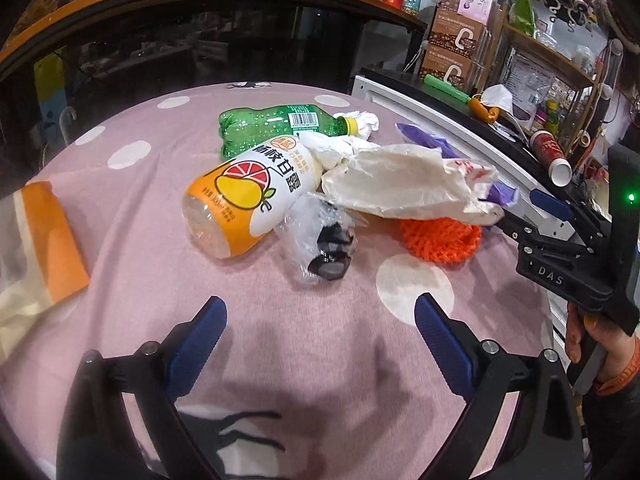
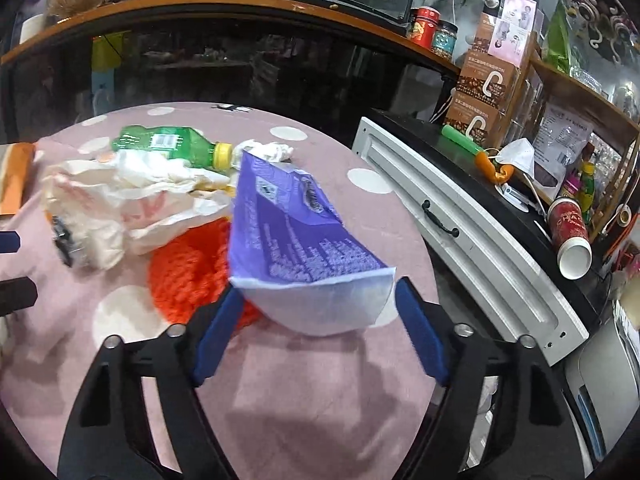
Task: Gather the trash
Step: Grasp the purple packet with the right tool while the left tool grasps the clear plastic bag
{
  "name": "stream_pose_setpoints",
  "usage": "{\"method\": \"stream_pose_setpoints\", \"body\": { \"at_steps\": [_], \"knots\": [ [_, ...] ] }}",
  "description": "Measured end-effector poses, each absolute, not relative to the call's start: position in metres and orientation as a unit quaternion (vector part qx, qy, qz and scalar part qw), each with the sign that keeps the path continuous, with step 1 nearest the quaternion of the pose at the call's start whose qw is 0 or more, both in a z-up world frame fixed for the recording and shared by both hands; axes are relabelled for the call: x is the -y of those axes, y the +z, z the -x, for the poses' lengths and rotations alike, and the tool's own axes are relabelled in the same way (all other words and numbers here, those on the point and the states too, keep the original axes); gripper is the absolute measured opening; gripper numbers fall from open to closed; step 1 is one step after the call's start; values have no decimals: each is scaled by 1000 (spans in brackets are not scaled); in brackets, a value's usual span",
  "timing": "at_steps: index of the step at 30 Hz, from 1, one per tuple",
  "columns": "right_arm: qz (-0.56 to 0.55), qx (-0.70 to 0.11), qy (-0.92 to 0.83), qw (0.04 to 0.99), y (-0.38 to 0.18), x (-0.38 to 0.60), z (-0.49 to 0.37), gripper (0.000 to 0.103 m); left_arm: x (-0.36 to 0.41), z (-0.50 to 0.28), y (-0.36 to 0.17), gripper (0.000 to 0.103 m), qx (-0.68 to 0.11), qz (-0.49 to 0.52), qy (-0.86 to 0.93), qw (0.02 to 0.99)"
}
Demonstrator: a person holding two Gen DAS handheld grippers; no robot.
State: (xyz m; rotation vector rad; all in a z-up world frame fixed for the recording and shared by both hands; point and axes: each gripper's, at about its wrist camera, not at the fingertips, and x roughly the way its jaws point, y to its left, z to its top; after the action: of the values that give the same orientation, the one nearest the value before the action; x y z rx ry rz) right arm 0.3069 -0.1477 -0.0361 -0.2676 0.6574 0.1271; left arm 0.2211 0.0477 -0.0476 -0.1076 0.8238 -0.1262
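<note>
Through the left wrist view, the left hand-held gripper is hovering with its jaws spread and nothing between them, low over the pink dotted worktop. Ahead of it the trash pile is lying: an orange-label bottle with its long axis running diagonally, base toward the gripper and neck away to the right; behind it a green bottle lying crosswise, cap pointing right. A crumpled white bag is draping over the pile, with an orange net under it. The right hand-held gripper is reaching in from the right side.

Through the right wrist view, the right hand-held gripper is standing part-open around the near torn end of a purple wrapper; its left pad seems to be touching the edge, the right pad just beside it. The wrapper's long axis is running away from the gripper, its far end pointing toward the green bottle's cap. The step in hand looks like grasping this wrapper; next, the jaws need to be squeezing until it buckles firmly, then lifting it clear.
</note>
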Motion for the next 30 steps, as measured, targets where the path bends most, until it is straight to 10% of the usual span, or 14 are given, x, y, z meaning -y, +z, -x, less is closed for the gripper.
{"method": "stream_pose_setpoints", "body": {
  "at_steps": [12, 19, 30],
  "knots": [
    [62, -332, 53, 940, -31, 177, -311, 23, -46, -257, -57, 79, -420, 83, -33, 903],
    [23, -330, 45, 943, -28, 198, -300, 13, -44, -265, -64, 39, -429, 89, -23, 899],
    [-11, -317, 16, 948, -19, 222, -268, 10, -55, -227, -48, 35, -394, 97, -31, 914]
  ]
}}
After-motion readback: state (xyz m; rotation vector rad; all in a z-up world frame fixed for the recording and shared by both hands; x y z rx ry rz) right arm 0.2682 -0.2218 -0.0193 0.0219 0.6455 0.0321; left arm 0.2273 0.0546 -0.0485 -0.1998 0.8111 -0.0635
